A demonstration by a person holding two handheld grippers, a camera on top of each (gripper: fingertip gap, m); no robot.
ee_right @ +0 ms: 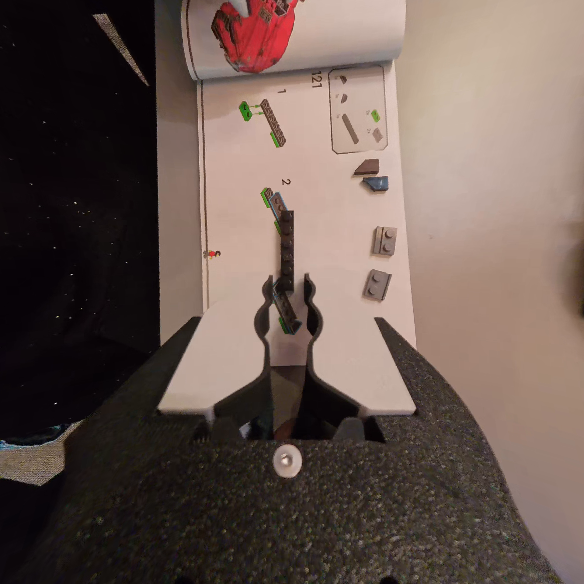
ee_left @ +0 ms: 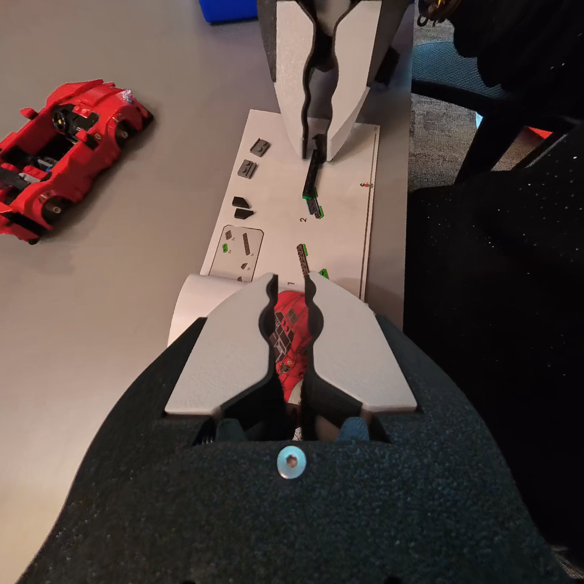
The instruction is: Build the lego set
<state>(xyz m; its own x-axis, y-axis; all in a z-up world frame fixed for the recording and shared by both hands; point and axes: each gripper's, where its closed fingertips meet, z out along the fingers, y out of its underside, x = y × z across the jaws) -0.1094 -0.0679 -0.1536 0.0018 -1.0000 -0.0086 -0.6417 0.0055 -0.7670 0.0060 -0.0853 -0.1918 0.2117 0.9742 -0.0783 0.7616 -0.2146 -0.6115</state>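
Note:
A long black plate (ee_right: 287, 249) lies studs-up on the open instruction booklet (ee_right: 331, 221). My right gripper (ee_right: 288, 278) is open, and its jaws stand on either side of the plate's near end with small gaps showing. In the left wrist view the same gripper (ee_left: 316, 155) points down at the plate (ee_left: 311, 177). My left gripper (ee_left: 291, 279) is slightly open and empty over the booklet's (ee_left: 284, 189) curled page. Two grey plates (ee_right: 385, 240) (ee_right: 376, 284) and two dark wedge pieces (ee_right: 368, 167) (ee_right: 376, 184) lie on the page.
A partly built red car (ee_left: 63, 151) sits on the grey table (ee_left: 158, 284) at the left. A blue box (ee_left: 227, 9) stands at the far edge. The table edge and a dark chair (ee_left: 493, 132) are at the right, beside dark speckled fabric (ee_left: 489, 316). Spacing between my two grippers at the tips: around 12 cm. About 20 cm separates my right fingertips from the partly built red car (ee_left: 63, 151).

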